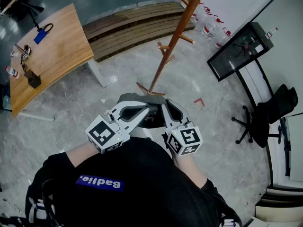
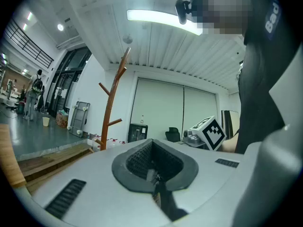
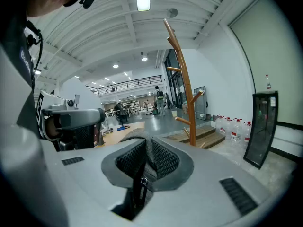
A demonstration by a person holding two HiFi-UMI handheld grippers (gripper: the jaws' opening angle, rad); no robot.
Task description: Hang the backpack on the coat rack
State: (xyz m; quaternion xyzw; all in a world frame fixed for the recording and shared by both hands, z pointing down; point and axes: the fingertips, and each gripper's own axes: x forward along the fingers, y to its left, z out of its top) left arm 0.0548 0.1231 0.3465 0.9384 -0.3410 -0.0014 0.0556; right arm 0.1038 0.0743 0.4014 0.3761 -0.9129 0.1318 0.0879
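The backpack (image 1: 138, 98), grey on top and dark below, hangs between my two grippers just in front of my body. My left gripper (image 1: 146, 110) is shut on a thin dark strap (image 2: 164, 201) of it. My right gripper (image 1: 166, 109) is shut on a fold of the grey fabric (image 3: 138, 139), with a small buckle showing below the pads. The wooden coat rack (image 1: 176, 36) stands a short way ahead, with its base (image 1: 150, 91) just beyond the bag. It rises in the left gripper view (image 2: 111, 111) and the right gripper view (image 3: 185, 94); its pegs are bare.
A curved wooden desk (image 1: 52, 51) with small items stands at the left. Low wooden steps (image 1: 132, 25) lie behind the rack. Water bottles (image 1: 213, 27), a black screen (image 1: 239, 48) and an office chair (image 1: 267, 112) line the right wall.
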